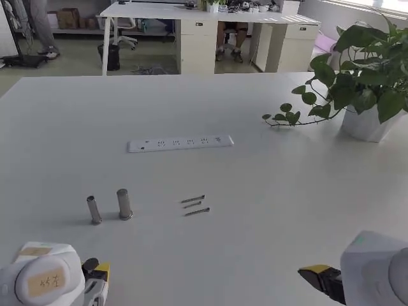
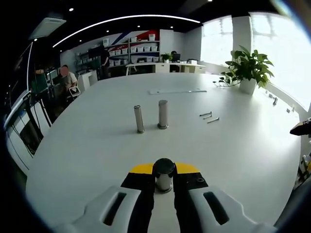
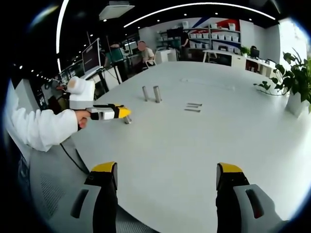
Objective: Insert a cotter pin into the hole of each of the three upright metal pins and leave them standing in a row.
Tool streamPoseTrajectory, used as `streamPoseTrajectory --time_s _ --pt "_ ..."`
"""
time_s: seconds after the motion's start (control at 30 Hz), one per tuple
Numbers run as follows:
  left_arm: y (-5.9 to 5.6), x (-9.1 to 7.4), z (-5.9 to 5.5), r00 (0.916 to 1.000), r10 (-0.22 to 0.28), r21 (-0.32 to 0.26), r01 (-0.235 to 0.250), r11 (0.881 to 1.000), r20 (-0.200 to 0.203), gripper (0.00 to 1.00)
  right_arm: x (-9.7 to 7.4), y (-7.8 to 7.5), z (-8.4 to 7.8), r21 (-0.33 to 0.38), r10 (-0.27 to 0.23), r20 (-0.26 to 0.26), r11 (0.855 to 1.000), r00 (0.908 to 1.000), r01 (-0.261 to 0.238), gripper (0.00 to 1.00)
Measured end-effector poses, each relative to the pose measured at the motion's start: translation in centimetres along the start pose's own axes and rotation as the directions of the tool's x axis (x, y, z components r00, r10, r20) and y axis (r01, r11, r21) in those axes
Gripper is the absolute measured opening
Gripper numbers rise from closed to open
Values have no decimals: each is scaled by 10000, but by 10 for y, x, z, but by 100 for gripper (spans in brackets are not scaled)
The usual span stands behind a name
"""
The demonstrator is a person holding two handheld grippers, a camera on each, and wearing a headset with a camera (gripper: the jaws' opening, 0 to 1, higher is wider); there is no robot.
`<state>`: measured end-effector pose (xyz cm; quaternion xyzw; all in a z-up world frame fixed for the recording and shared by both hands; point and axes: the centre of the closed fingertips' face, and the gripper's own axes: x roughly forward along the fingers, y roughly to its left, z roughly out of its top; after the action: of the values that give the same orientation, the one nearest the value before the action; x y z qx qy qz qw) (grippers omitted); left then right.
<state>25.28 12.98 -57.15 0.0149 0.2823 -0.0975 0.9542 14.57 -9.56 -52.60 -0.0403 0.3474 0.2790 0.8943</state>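
Two upright metal pins (image 1: 94,209) (image 1: 124,204) stand side by side on the white table (image 1: 255,210); the left gripper view shows them ahead (image 2: 139,119) (image 2: 163,114). My left gripper (image 2: 164,171) is shut on a third metal pin (image 2: 164,175), held upright close above the table near its front edge (image 1: 90,265). Three thin cotter pins (image 1: 194,205) lie loose to the right of the standing pins (image 2: 209,116) (image 3: 193,107). My right gripper (image 3: 165,182) is open and holds nothing, low at the table's front right (image 1: 317,274).
A white power strip (image 1: 180,143) lies across the middle of the table. A potted plant (image 1: 370,95) with trailing leaves stands at the far right. Desks and a seated person (image 1: 228,39) are beyond the table.
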Motion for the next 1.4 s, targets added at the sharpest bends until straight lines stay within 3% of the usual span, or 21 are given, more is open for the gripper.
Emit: streamPoseTrajectory --time_s 0.27,0.3,0.5,0.63,0.83,0.9,0.93,1.03,1.1,1.13,1.17,1.2,1.3,1.4 --pt "-1 0 1 9997 -143 273 138 9995 194 13 -1 -2 0 60 -105 65 9999 9999 105 82" --pt "-3 1 2 9995 -200 501 187 9986 246 16 -2 -2 0 57 -103 75 9999 9999 102 82" --pt "-12 0 9 9970 -672 632 646 9959 386 42 -1 -3 3 87 -72 144 9999 9999 70 82" --pt "-15 -7 15 9900 -1307 874 1259 9882 524 48 0 -2 4 102 -39 177 9999 9998 38 82" --pt "-11 -20 22 9738 -2162 938 2094 9733 699 62 3 0 3 49 73 72 10000 9999 -73 82" --pt "-11 -27 24 9659 -2469 1510 2333 9606 783 66 4 0 4 24 86 96 10000 9999 -86 82" --pt "-11 -31 27 9599 -2651 2101 2415 9474 918 69 4 1 4 10 111 99 9999 9999 -111 82" --pt "-18 -44 29 9398 -3264 2926 2855 9126 1009 84 6 2 5 -14 146 106 9999 9998 -146 82" --pt "-22 -52 28 9268 -3638 2831 3255 9021 936 87 6 2 5 -39 166 71 9999 9998 -165 82" --pt "-25 -58 28 9123 -3984 2513 3655 8962 941 87 7 2 5 -41 161 55 9999 9999 -160 82" --pt "-26 -62 27 9050 -4145 2304 3850 8937 954 87 7 2 4 -40 159 42 9999 9999 -159 82" --pt "-26 -65 27 9007 -4236 2248 3948 8908 968 88 7 3 4 -35 170 29 9998 9999 -170 82" --pt "-22 -74 24 9009 -4258 2620 3923 8817 840 91 8 4 4 -59 225 -21 9997 9997 -225 81" --pt "-22 -86 20 8873 -4540 2129 4295 8776 815 98 9 6 3 -142 274 -126 9995 9995 -276 81"
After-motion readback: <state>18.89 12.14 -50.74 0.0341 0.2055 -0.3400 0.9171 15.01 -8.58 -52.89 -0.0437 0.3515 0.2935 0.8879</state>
